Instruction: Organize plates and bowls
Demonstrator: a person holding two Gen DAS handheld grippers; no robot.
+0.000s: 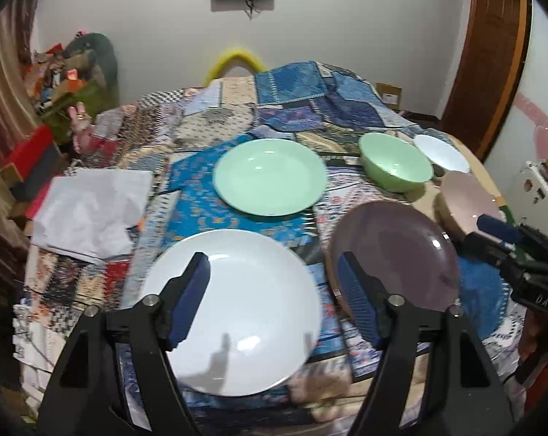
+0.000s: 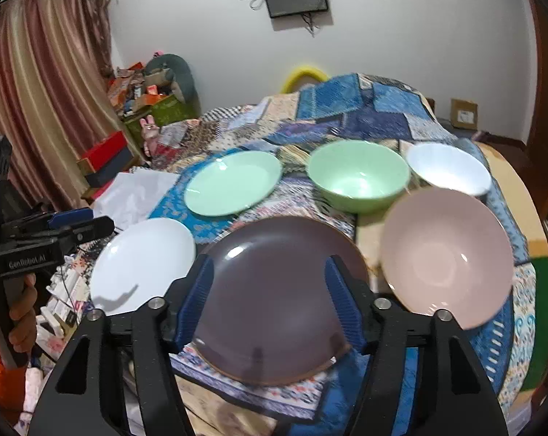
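A patchwork cloth [image 2: 383,109] in blues, creams and reds is covering the counter. Mint-green plate [image 2: 232,182] and green bowl [image 2: 357,180] are sitting mid-frame, a white plate [image 2: 143,258] lower left, a mauve-brown plate [image 2: 274,290] at centre, a pale pink bowl [image 2: 446,261] at right, a white bowl [image 2: 448,172] upper right. Navy pads are lining black fingers [image 2: 197,301].

White lettering reading "GenRobot.AI" is showing on the black body of the left gripper [image 2: 88,223], seen at the left edge of the right wrist view; in the left wrist view, pale raised letters that seem to read "DAS" are showing on the black body of the right gripper [image 1: 492,227], though they are standing too small and blurred to be sure; nothing else is reading clearly.
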